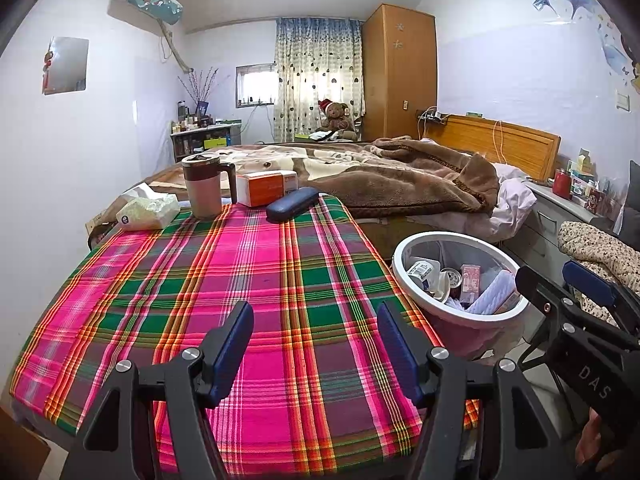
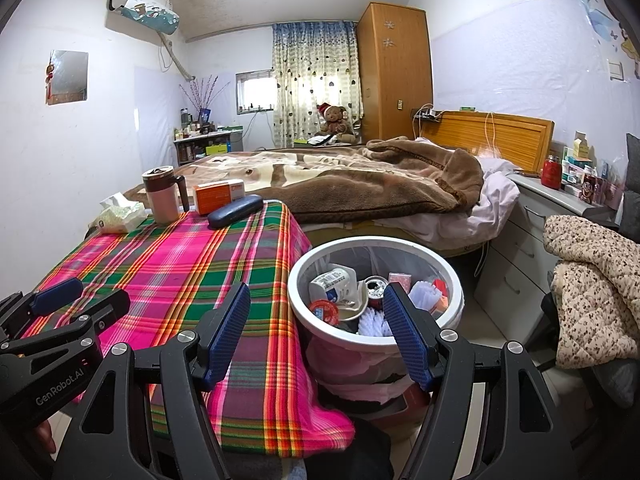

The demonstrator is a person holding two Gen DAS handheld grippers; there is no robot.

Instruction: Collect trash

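Trash sits in the white bin (image 2: 298,300) beside the plaid bench (image 1: 280,280) — cans, cartons, wrappers. Both my jaws stand open and empty — left gripper (image 1: 314,346) above the cloth, right gripper (image 2: 316,332) at the bin's rim.

A tabletop (image 1: 248,280) covered in a pink, green and orange plaid cloth is filling the lower left of both views. Along its far edge, toward the upper left of the frame, a soft pack of tissues (image 1: 148,210) is lying at the left, a lidded mug with a handle (image 1: 204,186) is standing upright just beside it, an orange and white box (image 1: 266,188) is sitting behind the mug's right side, and a dark blue glasses case (image 1: 292,204) is lying at an angle in front of that box. The floor (image 2: 532,344) at the lower right is carrying a white-rimmed trash bin (image 2: 304,304), which is standing just beside the tabletop's right edge.
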